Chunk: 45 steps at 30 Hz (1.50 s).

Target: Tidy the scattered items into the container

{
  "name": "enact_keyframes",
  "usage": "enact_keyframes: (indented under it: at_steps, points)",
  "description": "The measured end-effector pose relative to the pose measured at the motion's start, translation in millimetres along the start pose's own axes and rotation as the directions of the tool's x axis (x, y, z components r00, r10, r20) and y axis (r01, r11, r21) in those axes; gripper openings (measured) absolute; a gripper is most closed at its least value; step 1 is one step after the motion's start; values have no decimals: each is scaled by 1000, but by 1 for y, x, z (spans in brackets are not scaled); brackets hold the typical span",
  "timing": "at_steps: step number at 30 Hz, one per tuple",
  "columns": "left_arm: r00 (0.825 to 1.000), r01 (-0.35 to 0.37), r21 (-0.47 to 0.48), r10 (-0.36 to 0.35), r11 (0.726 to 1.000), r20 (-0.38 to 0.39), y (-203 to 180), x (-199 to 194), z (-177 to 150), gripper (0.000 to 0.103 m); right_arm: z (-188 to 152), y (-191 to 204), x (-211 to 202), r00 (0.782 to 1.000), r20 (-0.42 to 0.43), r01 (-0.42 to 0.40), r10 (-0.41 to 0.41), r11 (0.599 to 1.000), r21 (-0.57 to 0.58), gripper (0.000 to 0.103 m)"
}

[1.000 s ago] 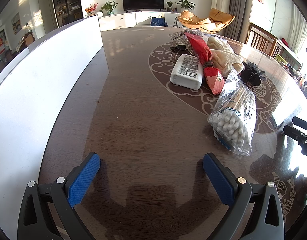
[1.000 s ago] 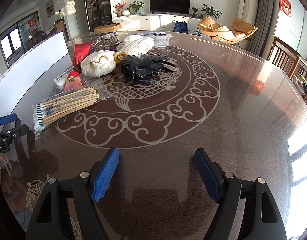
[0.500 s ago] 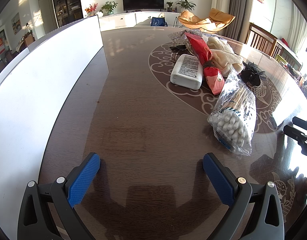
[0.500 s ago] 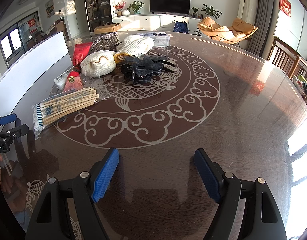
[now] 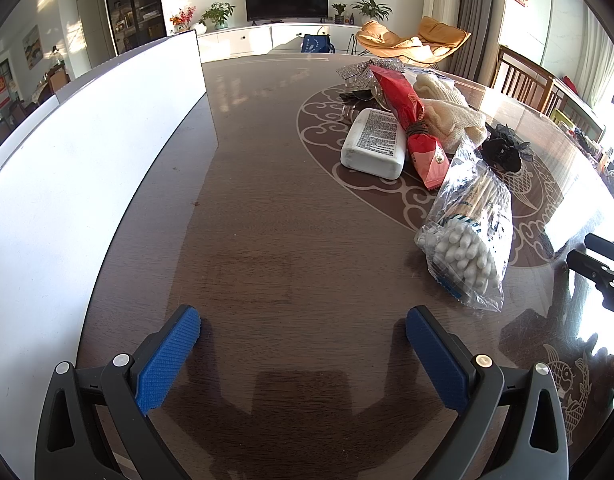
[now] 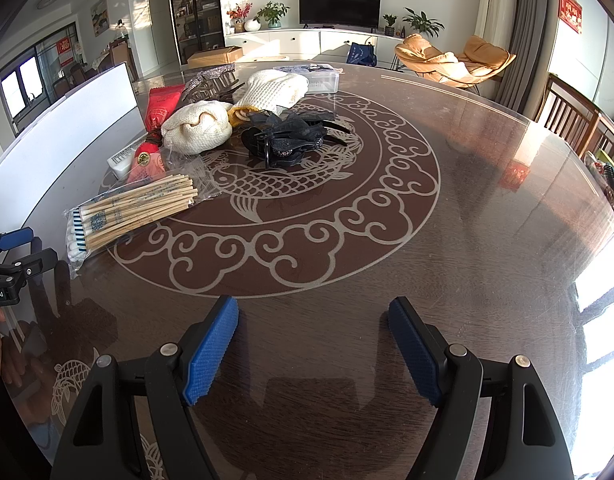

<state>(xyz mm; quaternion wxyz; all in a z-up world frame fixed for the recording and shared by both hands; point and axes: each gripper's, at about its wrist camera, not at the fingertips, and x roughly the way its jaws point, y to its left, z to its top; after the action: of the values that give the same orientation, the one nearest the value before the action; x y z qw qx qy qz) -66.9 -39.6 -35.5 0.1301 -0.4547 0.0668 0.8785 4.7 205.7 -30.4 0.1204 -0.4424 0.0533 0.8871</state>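
Change: nothing is shifting since the earlier frames; both grippers and all items are sitting where they were.
Left gripper (image 5: 303, 322): hanging over bare tabletop, jaws standing wide, nothing between the blue pads.
Right gripper (image 6: 313, 312): hanging over bare tabletop, jaws standing wide, gripping nothing.
Table (image 6: 487, 208): dark wood, glossy, with a pale fish-and-cloud pattern in the middle.
Cotton swabs bag (image 5: 469, 236): lying nearest the grippers, ahead-right of the left one.
White packet (image 5: 375, 142): lying flat, touching the red pouch (image 5: 413, 120).
Cream knit items (image 6: 199, 128): bunching beside the black hair clips (image 6: 287, 140).
Container (image 6: 311, 76): clear lidded box sitting at the far side of the pile, behind the knit items.
White board (image 5: 67, 168): standing upright along the table's left edge.
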Motion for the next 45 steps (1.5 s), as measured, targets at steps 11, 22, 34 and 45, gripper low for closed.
enact_keyframes:
  at_steps: [11,22,34,45]
  points:
    - [1000,0,0,0,1000,0,0,0,0,103,0,0,0,1000,0,0,0,1000,0,78]
    - [1000,0,0,0,1000,0,0,0,0,103,0,0,0,1000,0,0,0,1000,0,78]
    - [1000,5,6,-5,1000,-7,1,-1,-1,103,0,0,0,1000,0,0,0,1000,0,78]
    - [995,71,-33,-68,997,72,17,-27,2,103,36,26,-7,986,30,-169,166,979,112,81]
